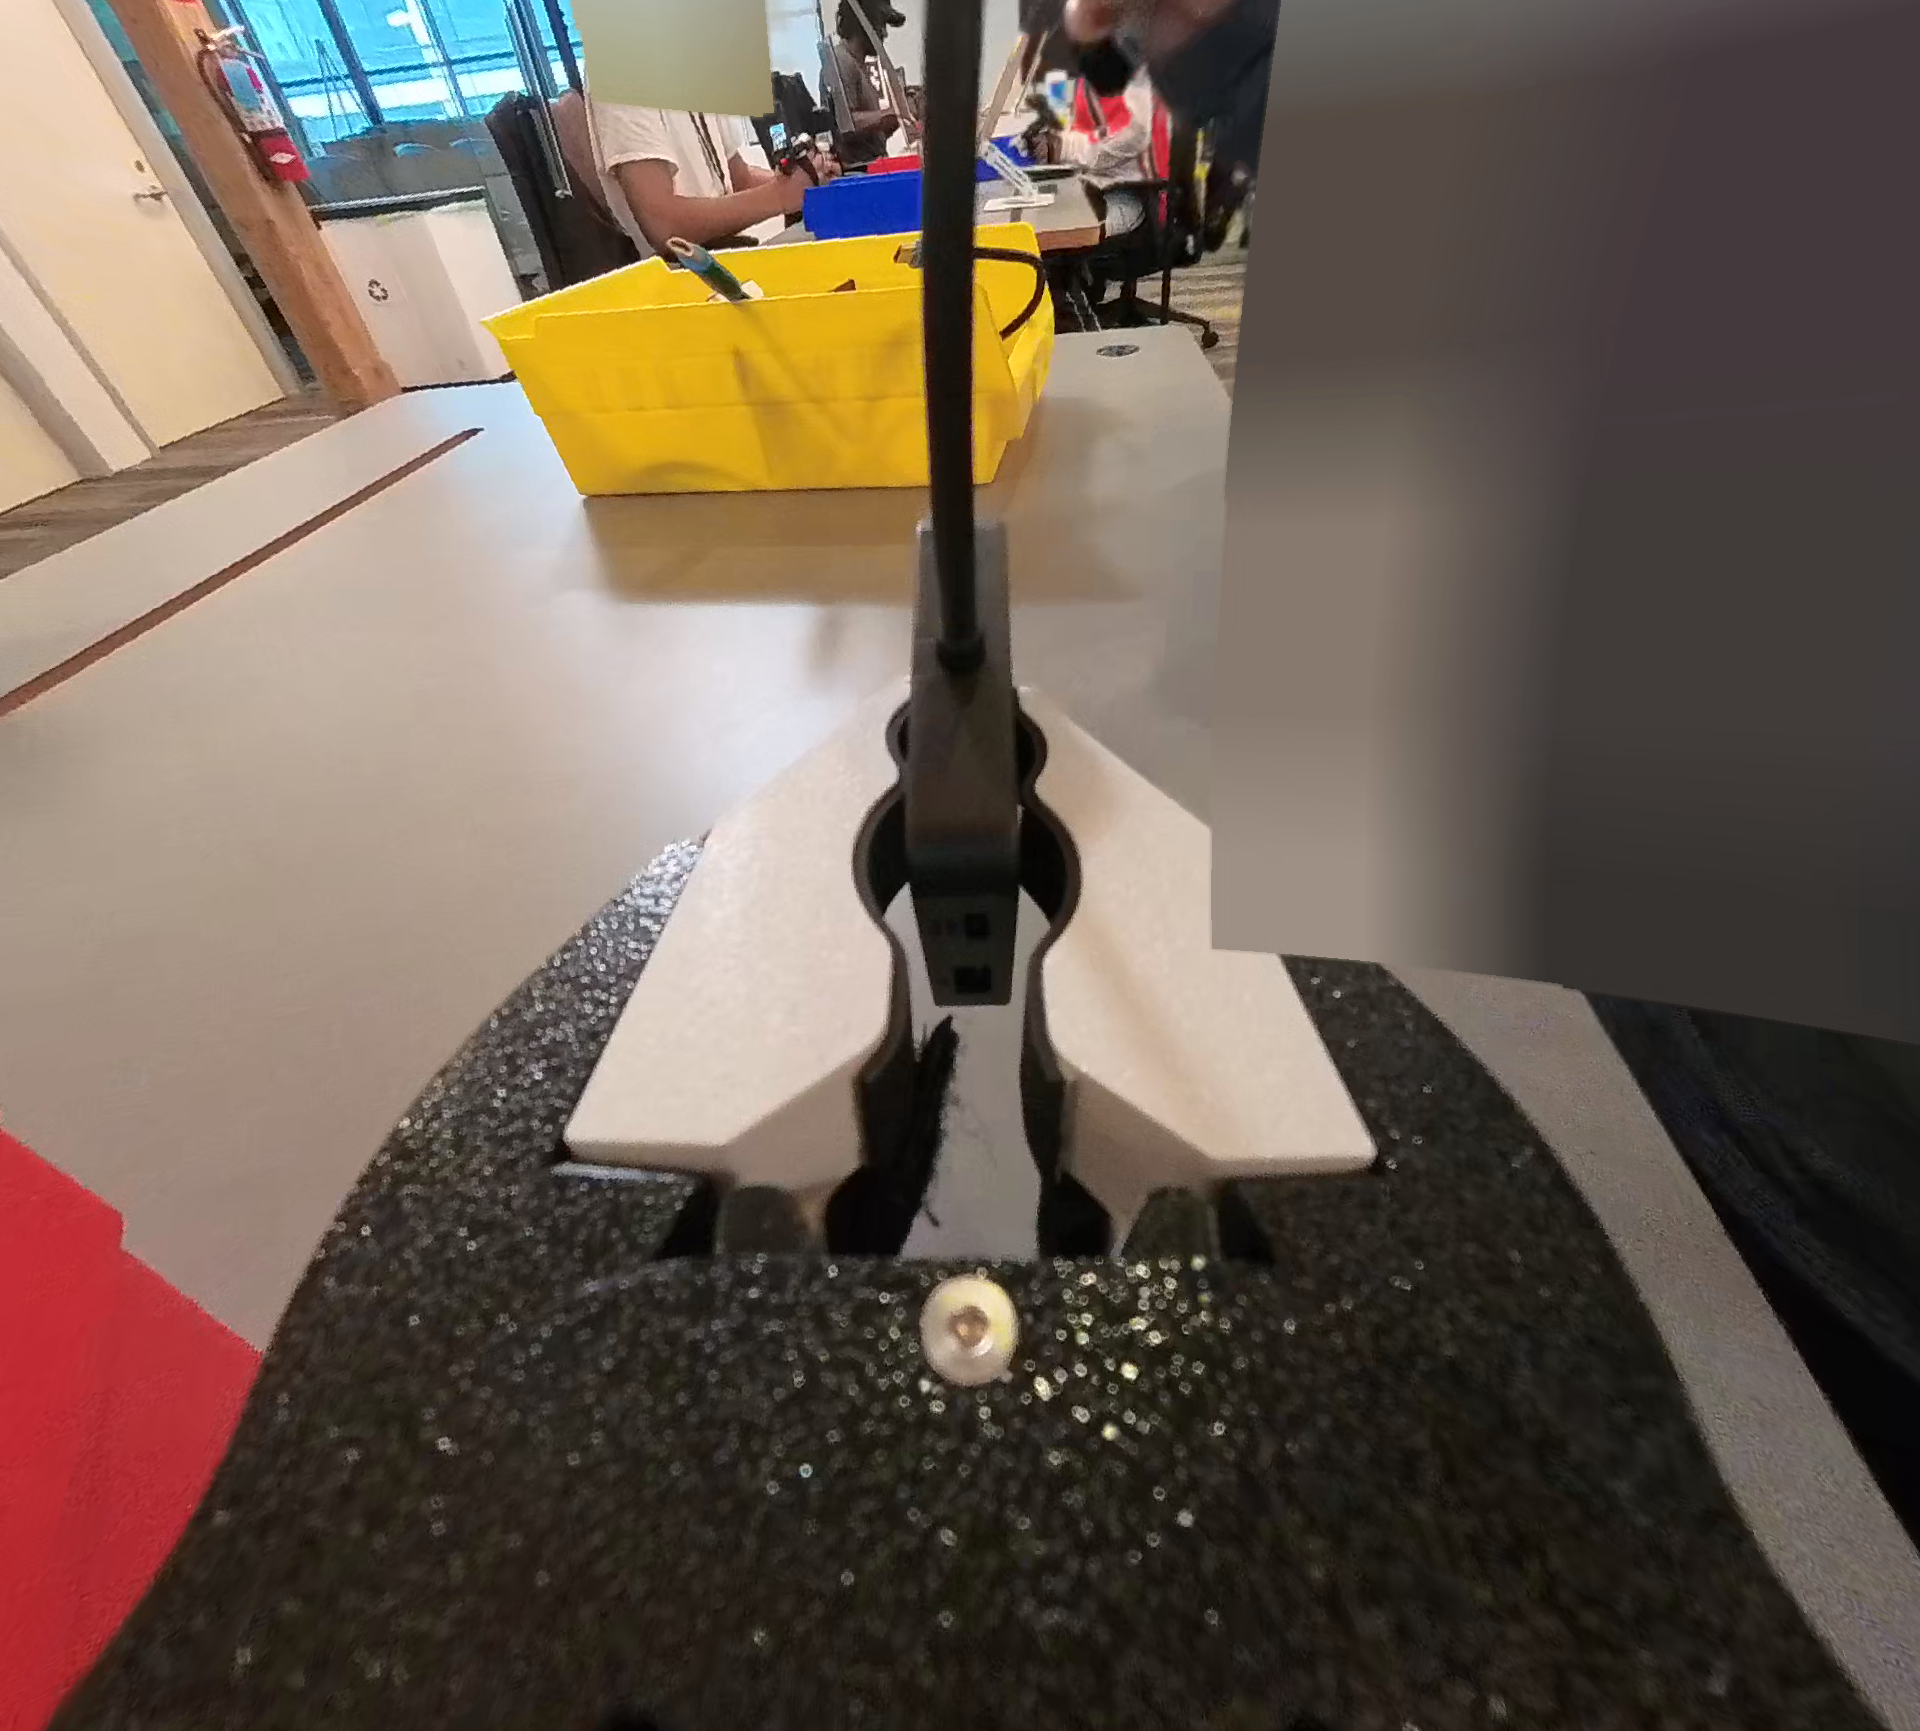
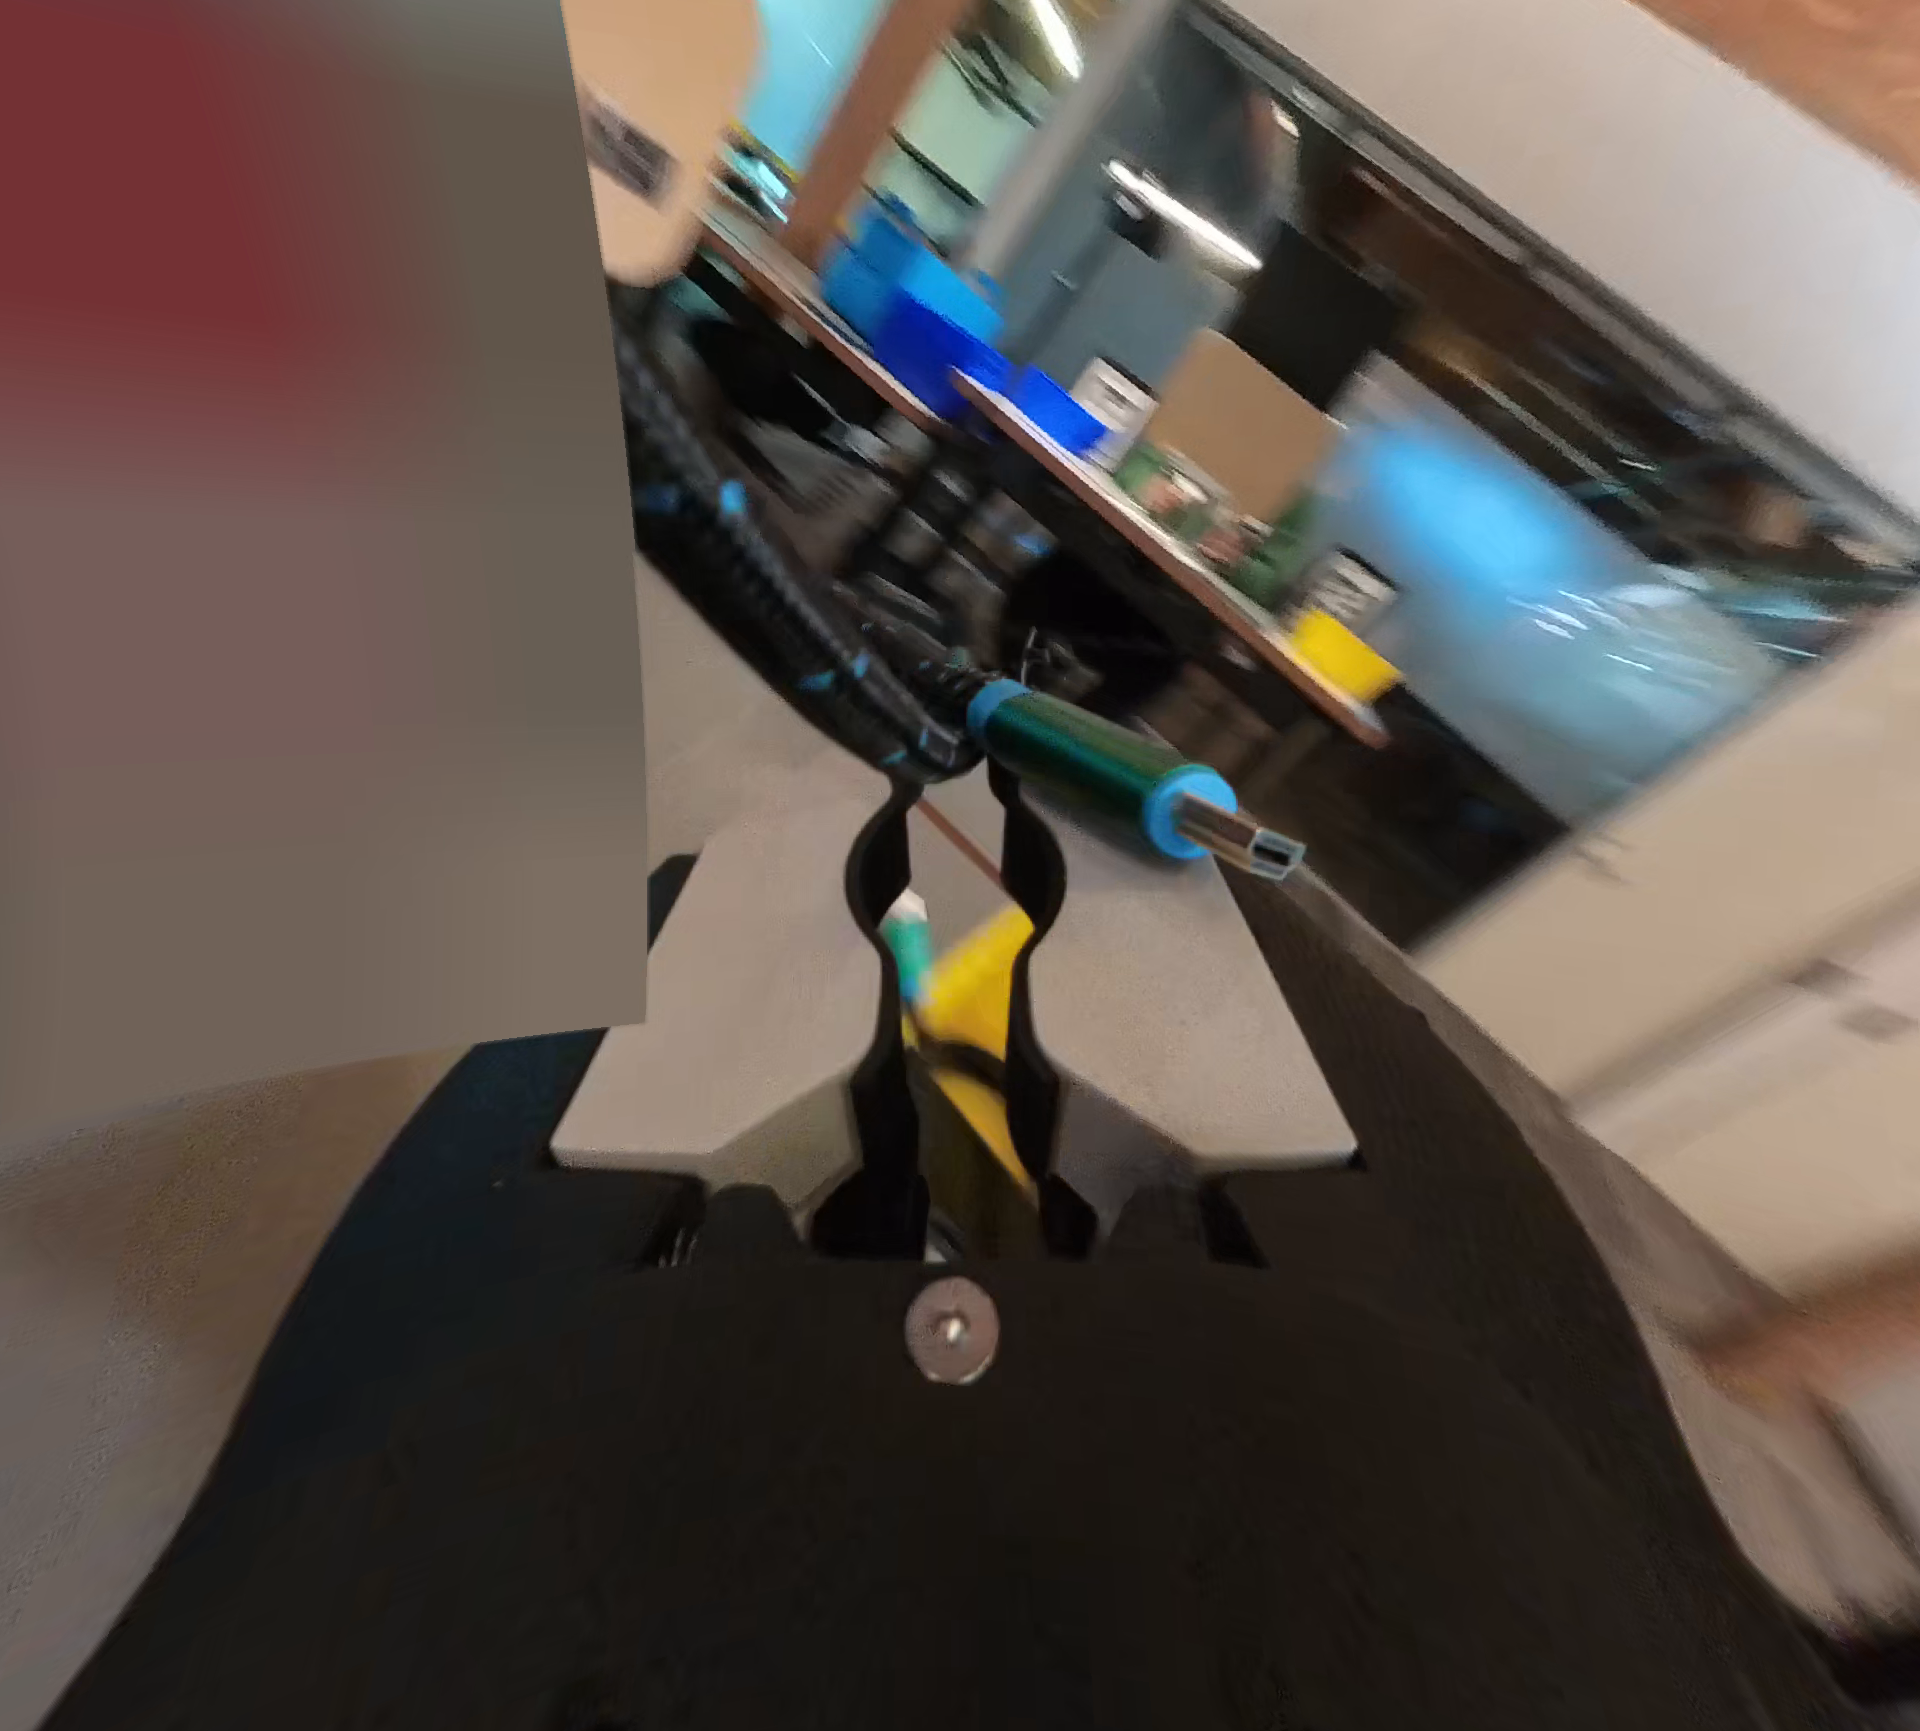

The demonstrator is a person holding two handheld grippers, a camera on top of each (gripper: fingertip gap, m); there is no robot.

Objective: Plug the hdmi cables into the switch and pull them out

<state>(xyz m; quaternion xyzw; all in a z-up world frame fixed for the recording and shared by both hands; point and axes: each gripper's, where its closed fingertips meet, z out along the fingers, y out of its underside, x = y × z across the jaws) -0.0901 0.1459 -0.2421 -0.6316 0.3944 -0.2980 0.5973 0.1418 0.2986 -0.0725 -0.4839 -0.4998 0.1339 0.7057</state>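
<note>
Both grippers clamped: left on the switch, right on a braided HDMI cable.

Left wrist view, left to right: red patch [image 1: 94, 1349] at lower-left edge; grey table [image 1: 416, 746]; yellow bin [image 1: 769, 393] at far side with a teal-tipped plug [image 1: 707, 268] poking out and a black cord [image 1: 1023, 289] looped over its right wall; blue bins [image 1: 862, 206] behind. Left gripper [image 1: 961, 746] fingers closed on dark switch [image 1: 961, 777], held upright, thin black lead [image 1: 951, 227] rising from its top, partly blocking the bin. Right wrist view, heavily blurred: right gripper [image 2: 951, 782] tips pinch black-blue braided cable [image 2: 831, 663] just behind green plug [image 2: 1101, 772], metal end pointing right, unplugged. Yellow bin shows between the fingers.
</note>
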